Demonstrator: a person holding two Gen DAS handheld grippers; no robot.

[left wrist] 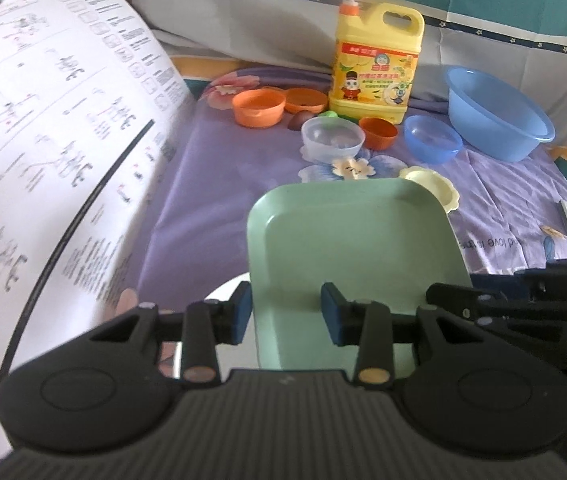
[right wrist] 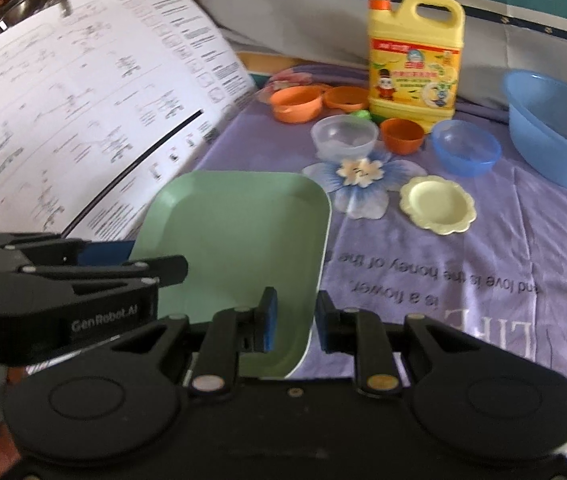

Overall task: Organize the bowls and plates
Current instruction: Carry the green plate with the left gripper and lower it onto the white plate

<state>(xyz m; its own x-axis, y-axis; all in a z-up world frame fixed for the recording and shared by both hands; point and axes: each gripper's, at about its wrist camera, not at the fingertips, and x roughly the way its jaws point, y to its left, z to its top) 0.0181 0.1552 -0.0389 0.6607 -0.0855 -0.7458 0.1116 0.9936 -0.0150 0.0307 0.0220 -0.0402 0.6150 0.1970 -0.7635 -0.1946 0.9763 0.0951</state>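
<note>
Fingers straddle green tray edge, long axis running away.

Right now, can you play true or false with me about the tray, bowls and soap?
1. Both grippers are at the green tray. True.
2. The soap bottle lies on its side. False: it stands upright.
3. The yellow dish sits inside the big blue basin. False: it lies on the cloth, apart from the basin.
4. The right gripper straddles the tray's right edge. True.
5. The clear bowl is on the tray. False: it sits on the cloth beyond it.
</note>
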